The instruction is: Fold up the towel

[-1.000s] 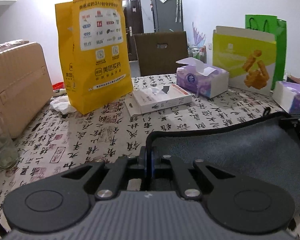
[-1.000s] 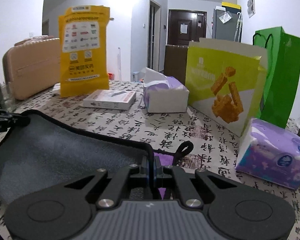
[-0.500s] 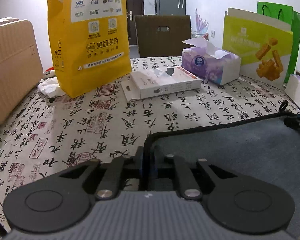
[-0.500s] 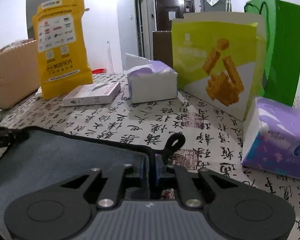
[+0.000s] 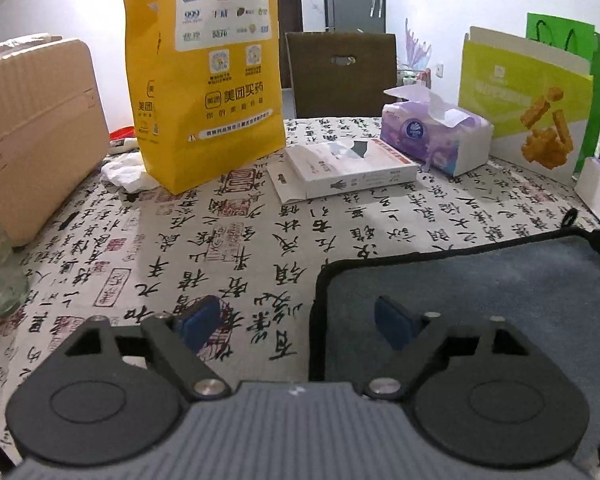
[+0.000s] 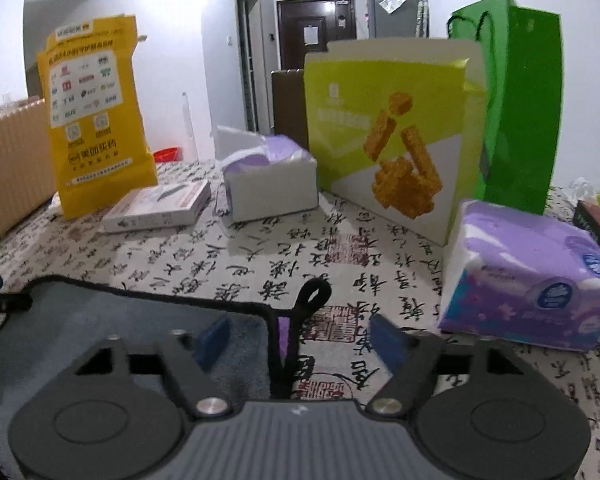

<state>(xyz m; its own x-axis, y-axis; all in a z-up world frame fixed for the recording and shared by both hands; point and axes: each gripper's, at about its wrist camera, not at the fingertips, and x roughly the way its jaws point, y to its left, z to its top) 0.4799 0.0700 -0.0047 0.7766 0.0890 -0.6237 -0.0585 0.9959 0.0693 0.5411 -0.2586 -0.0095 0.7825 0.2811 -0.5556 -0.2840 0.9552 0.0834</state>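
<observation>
Nearest to me, the left gripper (image 5: 298, 322) has its fingers (image 5: 200, 320) spread wide over the near-left corner of the grey towel (image 5: 480, 284), gripping nothing. The right gripper (image 6: 300, 338) is just as wide over the opposite corner, where a black hanging loop (image 6: 314, 296) sticks out. The towel lies flat on the calligraphy-print tabletop (image 5: 220, 240). Beyond it sit a flat white box (image 5: 352, 168), a purple tissue pack (image 6: 532, 276), a yellow bag (image 5: 206, 64) and a green bag (image 6: 520, 100).
</observation>
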